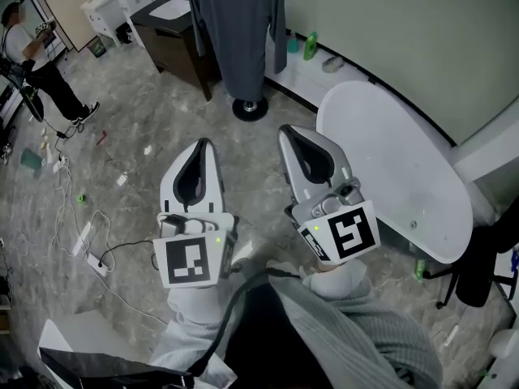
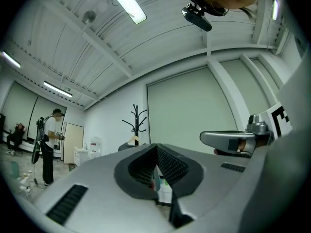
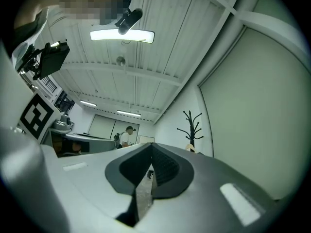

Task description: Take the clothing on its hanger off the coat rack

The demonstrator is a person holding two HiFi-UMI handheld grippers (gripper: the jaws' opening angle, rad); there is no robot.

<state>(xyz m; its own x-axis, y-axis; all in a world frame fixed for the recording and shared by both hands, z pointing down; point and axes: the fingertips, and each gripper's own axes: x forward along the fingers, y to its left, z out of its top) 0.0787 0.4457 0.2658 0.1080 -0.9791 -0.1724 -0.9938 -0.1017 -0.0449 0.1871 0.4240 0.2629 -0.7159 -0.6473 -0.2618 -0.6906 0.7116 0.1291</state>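
A: Item: grey top [image 1: 239, 31] on hanger [image 2: 132, 140], hanging on coat rack [image 1: 250, 108], well ahead, out of reach

B: Step: approach. Left gripper [image 1: 201, 146], right gripper [image 1: 286, 132]: jaws closed, empty. Next, likely: move closer, open, lift hanger off

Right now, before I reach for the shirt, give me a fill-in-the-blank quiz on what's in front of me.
The shirt on the coat rack is ___ in colour.
Open or shut, the left tongs and right tongs are both ___.
The white table stands to the ___ of the right tongs.
The shirt is held by ___ of the tongs.
Missing words: gray; shut; right; neither.
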